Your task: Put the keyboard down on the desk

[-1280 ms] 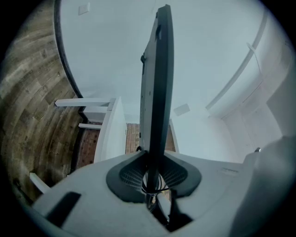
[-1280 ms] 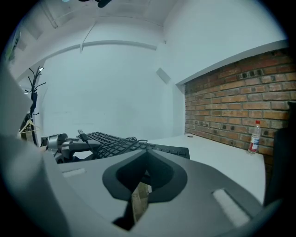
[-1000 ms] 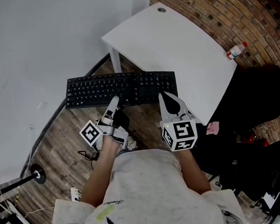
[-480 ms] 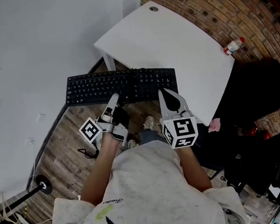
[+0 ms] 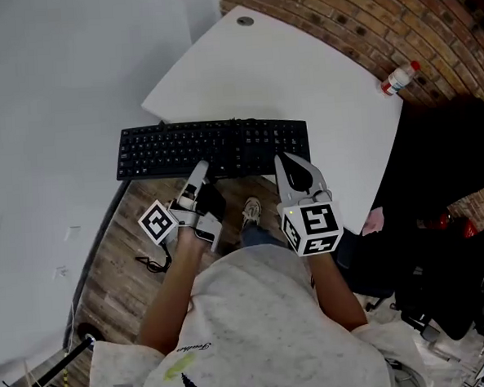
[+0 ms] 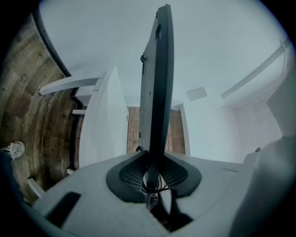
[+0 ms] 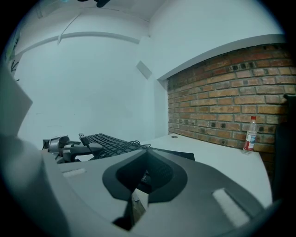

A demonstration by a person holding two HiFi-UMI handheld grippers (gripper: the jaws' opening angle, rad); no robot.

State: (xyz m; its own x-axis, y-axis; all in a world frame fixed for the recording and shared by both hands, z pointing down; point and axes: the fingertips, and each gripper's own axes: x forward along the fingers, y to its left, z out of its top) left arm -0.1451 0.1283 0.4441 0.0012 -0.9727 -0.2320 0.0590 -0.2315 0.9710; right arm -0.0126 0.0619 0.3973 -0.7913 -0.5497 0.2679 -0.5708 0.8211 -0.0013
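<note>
Biggest thing in the head view is the white curved-edge desk (image 5: 317, 78), filling 12 to 3 o'clock. There's a red brick wall (image 5: 353, 10) behind it, a plain white wall (image 5: 55, 77) from 9 to 11, and brown wood-plank floor (image 5: 122, 237) around 8.

The person's grey shirt (image 5: 258, 327) takes up 6 o'clock.

The black full-size keyboard (image 5: 214, 145) is just above centre, held level. Its far edge and right end overlap the desk's near edge, and its left near corner hangs out over the floor. It isn't down on the desk. The left gripper view shows a gap with brick visible between the keyboard and the desk top.

The left gripper (image 5: 201, 171) comes in at the keyboard's 6 o'clock, rolled on its side. Its jaws are clamped across the keyboard's thickness, and you see the board edge-on between the pads.

The right gripper (image 5: 292, 167) sits at the keyboard's 5 o'clock with its marker cube facing up. Its jaws are drawn together with nothing pinched in them, and the tips are right at the keyboard's near edge. I honestly can't tell if they're touching it.

A small clear plastic bottle with a red cap (image 5: 398, 78) sits at the desk's 3 o'clock edge, well away from the keyboard.
</note>
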